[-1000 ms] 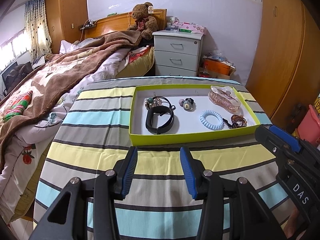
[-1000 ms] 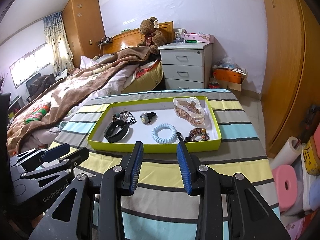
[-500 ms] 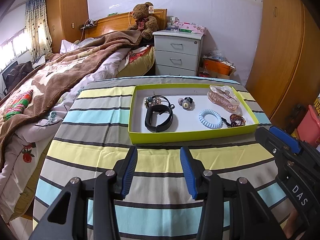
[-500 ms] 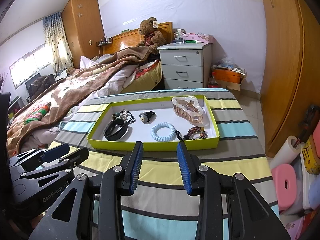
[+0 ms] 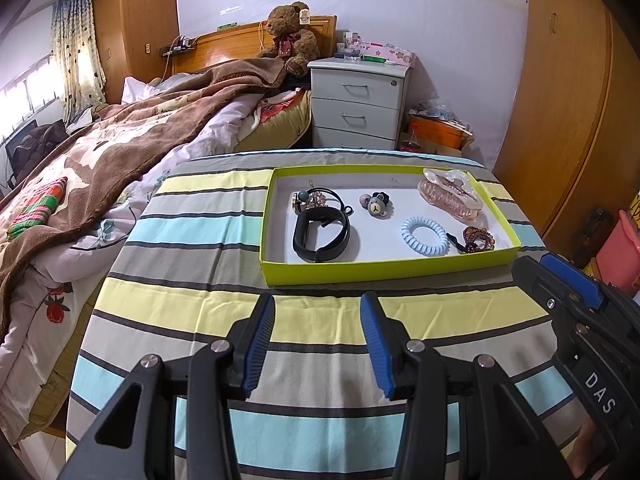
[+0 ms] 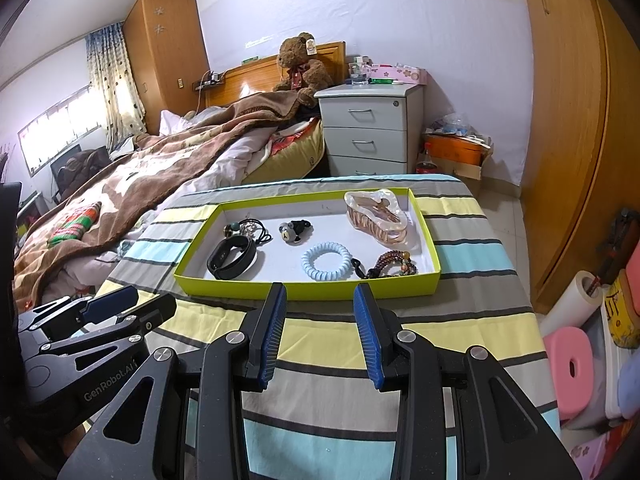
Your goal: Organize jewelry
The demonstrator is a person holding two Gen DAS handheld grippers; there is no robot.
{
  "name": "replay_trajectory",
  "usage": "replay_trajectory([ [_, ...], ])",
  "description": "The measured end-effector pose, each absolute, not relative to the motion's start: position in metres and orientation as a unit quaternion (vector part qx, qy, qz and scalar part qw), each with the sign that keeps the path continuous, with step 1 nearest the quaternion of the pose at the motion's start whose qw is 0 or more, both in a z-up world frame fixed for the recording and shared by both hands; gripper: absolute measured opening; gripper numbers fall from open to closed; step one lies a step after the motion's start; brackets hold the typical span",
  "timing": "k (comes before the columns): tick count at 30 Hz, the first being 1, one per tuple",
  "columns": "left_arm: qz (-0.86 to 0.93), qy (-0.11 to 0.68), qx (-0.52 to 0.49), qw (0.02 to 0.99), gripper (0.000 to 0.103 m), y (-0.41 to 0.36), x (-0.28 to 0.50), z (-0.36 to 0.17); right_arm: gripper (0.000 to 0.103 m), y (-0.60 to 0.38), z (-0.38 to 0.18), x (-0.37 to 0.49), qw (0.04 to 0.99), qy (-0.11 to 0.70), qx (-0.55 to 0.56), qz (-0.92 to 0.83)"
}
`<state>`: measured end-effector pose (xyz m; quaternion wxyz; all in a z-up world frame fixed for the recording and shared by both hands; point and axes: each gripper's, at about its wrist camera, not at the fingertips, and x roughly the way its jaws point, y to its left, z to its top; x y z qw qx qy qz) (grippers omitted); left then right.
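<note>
across the middle of both views a striped tablecloth (image 5: 192, 312) covers the table, with a bed (image 5: 100, 168), teddy bear (image 5: 290, 36) and nightstand (image 5: 358, 110) behind. nothing has shifted since the earlier frames. the lime tray (image 5: 384, 270) lies long side left to right, holding a black band (image 5: 320, 234), blue coil tie (image 5: 425, 236), bead bracelet (image 5: 478, 238) and pink claw clip (image 5: 450, 194). left gripper (image 5: 318, 340) and right gripper (image 6: 318, 334) hover with jaws parted and empty, near the tray's front edge.
</note>
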<state>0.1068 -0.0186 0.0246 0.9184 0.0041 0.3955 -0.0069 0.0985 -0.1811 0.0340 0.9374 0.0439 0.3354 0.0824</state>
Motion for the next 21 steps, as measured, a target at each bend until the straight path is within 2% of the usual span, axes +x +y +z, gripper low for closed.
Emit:
replay_trajectory([
  [21, -0.007, 0.398, 0.005, 0.918, 0.046, -0.0176, 0.107, 0.0227, 0.036, -0.1819, 0.0331, 0.0975, 0.937, 0.336, 0.043, 0.083],
])
